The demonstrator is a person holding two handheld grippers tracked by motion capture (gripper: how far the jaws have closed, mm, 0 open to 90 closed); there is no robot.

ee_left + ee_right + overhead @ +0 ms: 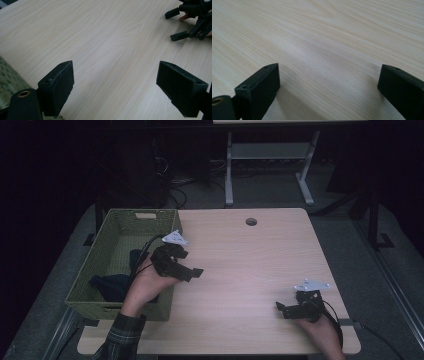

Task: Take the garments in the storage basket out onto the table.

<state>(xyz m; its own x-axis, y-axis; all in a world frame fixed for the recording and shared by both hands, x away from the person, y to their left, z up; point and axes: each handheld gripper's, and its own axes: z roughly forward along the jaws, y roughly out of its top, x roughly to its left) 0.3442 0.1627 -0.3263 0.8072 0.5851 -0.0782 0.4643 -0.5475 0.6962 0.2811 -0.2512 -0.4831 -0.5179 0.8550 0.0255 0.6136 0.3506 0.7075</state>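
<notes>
— Both grippers are spread wide with nothing between their jaws. Where does the dark navy cloth point(114, 285) lie from them?

— It sits crumpled on the floor of the green woven rectangular basket point(89, 264), toward the near end, at the table's left edge. The left gripper point(186, 266) is just past the basket's right wall, over the bare pale wooden tabletop point(250, 265), with its jaws pointing away from the basket, toward the right. So the cloth lies behind and below that hand, on the wrist side.

— And the right gripper point(282, 310)?

— Low near the front right corner of the table, jaws aimed left, well apart from the basket. In the left gripper view it appears at the top right point(182, 23), jaws open too.

— So which hand should go for the cloth?

— The left, I'd judge; it is far nearer. It would have to swing back over the basket wall and tip downward. The cloth is bunched, so I can't tell a long axis.
</notes>
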